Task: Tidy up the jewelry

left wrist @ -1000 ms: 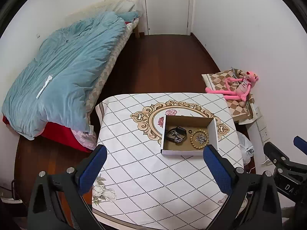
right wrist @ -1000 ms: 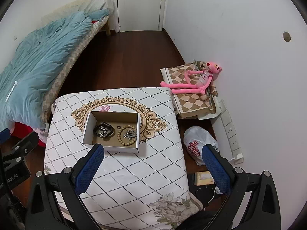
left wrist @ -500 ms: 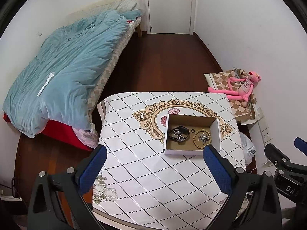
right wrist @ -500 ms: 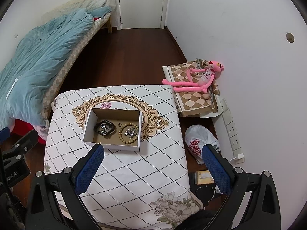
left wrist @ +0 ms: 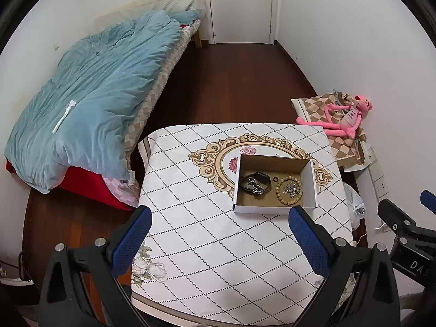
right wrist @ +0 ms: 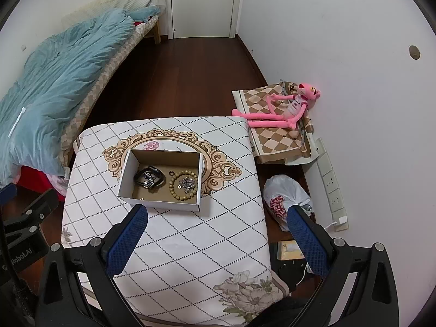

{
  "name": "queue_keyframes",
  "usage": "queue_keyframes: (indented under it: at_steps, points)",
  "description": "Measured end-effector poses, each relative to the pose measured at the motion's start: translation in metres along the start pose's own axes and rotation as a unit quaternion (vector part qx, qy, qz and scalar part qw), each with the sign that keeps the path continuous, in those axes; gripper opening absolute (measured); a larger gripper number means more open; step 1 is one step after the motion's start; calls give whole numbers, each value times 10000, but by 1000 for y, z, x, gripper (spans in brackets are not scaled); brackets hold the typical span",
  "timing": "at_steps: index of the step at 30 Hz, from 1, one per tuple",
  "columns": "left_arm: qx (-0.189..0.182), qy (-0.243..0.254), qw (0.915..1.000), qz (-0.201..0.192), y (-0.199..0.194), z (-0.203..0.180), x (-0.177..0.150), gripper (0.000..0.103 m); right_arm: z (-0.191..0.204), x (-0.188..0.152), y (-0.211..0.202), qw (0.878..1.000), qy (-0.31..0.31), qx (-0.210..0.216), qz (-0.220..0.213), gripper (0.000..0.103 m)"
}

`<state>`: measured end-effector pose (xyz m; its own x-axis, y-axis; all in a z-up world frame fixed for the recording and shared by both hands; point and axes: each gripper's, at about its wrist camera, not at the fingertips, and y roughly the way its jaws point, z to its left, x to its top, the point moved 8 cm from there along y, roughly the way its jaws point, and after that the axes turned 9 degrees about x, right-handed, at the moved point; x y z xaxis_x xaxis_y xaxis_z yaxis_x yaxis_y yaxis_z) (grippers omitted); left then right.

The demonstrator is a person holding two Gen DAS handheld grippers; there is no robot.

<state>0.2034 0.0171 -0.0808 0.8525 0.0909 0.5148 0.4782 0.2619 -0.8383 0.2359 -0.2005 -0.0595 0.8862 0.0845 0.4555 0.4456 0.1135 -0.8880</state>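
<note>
While both claws, left claw (left wrist: 219, 234) and right claw (right wrist: 216, 233), hover spread and empty above the worktop (left wrist: 207, 234), all jewelry (bead bracelet (left wrist: 288, 190), black band (left wrist: 256, 183)) lies inside the cardboard box (left wrist: 309, 188); that fits sorting finished or unpacking ahead.

A table (left wrist: 207, 245) in a diamond-patterned cloth carries one open cardboard box (left wrist: 309, 175).

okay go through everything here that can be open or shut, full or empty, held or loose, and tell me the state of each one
Left gripper: open, holding nothing.
Right gripper: open, holding nothing.
Cardboard box: open-topped, jewelry inside.
Wooden bead bracelet: loose in the box, metal piece inside its ring.
Black strap: loose in the box, chain on it.
Small ring: loose on the box floor.
Door: shut.
Plastic bag: on the floor, bulging.
</note>
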Motion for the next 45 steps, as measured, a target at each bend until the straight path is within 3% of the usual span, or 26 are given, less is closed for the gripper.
queue_keyframes:
  at_steps: [45]
  points:
    - [8,14,10000,-52,-8,-3,4,102,2,2,-3,10000,14,44,-14,103]
